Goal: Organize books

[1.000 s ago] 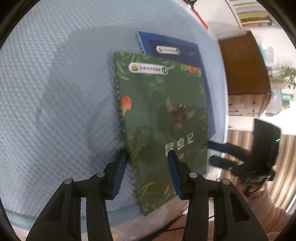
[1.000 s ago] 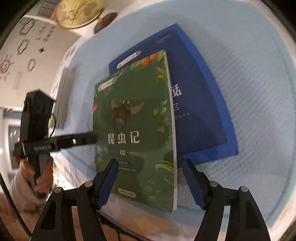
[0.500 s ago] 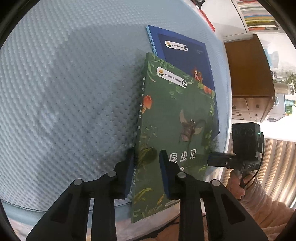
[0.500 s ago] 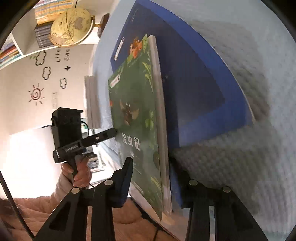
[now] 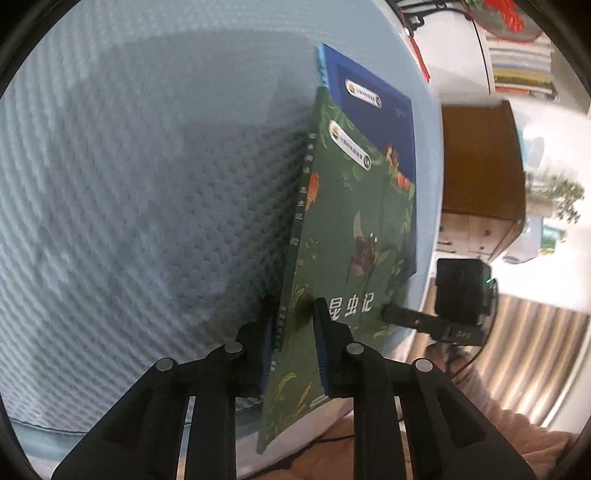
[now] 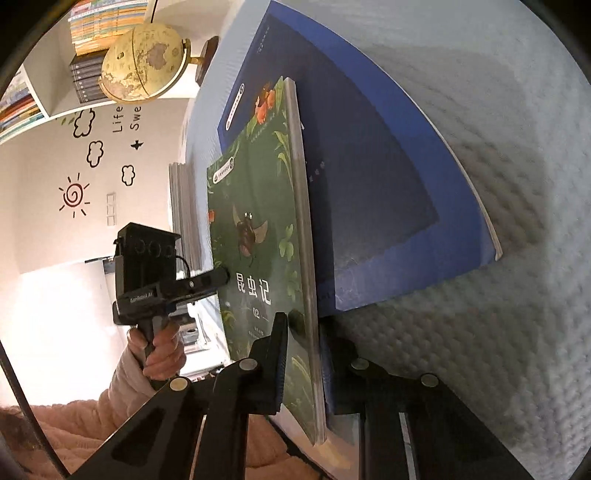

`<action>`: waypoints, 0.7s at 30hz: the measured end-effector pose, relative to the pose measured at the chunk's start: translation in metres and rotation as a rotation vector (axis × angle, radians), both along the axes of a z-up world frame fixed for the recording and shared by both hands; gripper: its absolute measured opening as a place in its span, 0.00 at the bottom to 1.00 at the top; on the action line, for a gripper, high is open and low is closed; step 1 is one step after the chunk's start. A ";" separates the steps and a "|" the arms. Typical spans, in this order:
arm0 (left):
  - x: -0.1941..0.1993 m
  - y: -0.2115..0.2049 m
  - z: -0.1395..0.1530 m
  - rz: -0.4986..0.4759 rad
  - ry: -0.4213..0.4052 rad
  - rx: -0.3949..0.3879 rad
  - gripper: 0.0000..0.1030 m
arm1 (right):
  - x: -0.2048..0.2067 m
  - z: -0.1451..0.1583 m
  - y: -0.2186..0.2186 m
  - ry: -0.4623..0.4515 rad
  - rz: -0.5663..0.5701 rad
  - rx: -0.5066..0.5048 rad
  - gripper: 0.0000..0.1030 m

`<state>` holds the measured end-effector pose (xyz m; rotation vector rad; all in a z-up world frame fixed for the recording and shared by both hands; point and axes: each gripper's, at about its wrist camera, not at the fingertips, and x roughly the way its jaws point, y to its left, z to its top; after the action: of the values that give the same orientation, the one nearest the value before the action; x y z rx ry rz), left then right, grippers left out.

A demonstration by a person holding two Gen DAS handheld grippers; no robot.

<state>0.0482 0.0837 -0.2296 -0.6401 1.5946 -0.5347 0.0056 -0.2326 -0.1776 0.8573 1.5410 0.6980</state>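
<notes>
A green book (image 5: 351, 221) with an insect on its cover stands tilted up on its lower edge over a blue book (image 5: 369, 81) lying on the light blue textured mat (image 5: 147, 184). My left gripper (image 5: 291, 314) is closing on the green book's spine side, pads pressed on both faces. In the right wrist view my right gripper (image 6: 303, 325) is closing on the green book (image 6: 258, 221) at its page edge, with the blue book (image 6: 369, 184) flat behind it. Each gripper shows in the other's view: the right gripper (image 5: 391, 314) and the left gripper (image 6: 218, 277), held by a hand.
A globe (image 6: 144, 62) and shelves of books (image 6: 92, 22) are beyond the mat's far end. A grey stack of books (image 6: 183, 210) lies at the mat's left edge. A wooden cabinet (image 5: 480, 158) stands to the right. The mat's near edge is just under the grippers.
The green book has risen from lying flat on the blue book to a steep tilt. Both grippers have narrowed from wide apart to pressing on it, and the right gripper has dropped lower.
</notes>
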 end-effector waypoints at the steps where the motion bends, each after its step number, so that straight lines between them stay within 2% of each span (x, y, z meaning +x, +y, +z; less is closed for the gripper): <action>1: 0.001 -0.003 0.002 -0.019 -0.005 0.024 0.16 | 0.002 0.001 0.002 -0.006 -0.004 -0.001 0.17; 4: 0.003 -0.006 0.007 -0.047 -0.004 0.092 0.16 | 0.002 0.007 0.007 -0.048 0.010 -0.042 0.17; 5: 0.003 -0.011 0.013 -0.066 -0.018 0.139 0.16 | 0.000 0.009 0.011 -0.069 0.019 -0.059 0.17; 7: 0.003 -0.020 0.029 -0.129 -0.105 0.223 0.15 | -0.004 0.021 0.024 -0.104 0.051 -0.101 0.16; 8: 0.002 -0.025 0.037 -0.164 -0.144 0.259 0.15 | -0.005 0.023 0.027 -0.116 0.061 -0.100 0.12; 10: 0.000 -0.028 0.045 -0.195 -0.164 0.271 0.15 | -0.007 0.038 0.035 -0.154 0.067 -0.090 0.11; 13: -0.001 -0.017 0.055 -0.192 -0.162 0.279 0.15 | -0.006 0.056 0.048 -0.230 0.106 -0.153 0.11; 15: 0.000 -0.008 0.059 -0.167 -0.156 0.274 0.15 | -0.005 0.064 0.055 -0.241 0.112 -0.148 0.11; 17: 0.000 0.005 0.067 -0.129 -0.153 0.231 0.15 | -0.004 0.071 0.061 -0.256 0.120 -0.156 0.11; 21: 0.000 0.021 0.080 -0.124 -0.185 0.241 0.15 | -0.004 0.082 0.076 -0.299 0.156 -0.163 0.11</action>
<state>0.0482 0.1051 -0.1493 -0.3032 1.4997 -0.4697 0.0019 -0.1564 -0.0956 0.4898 1.3813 0.7638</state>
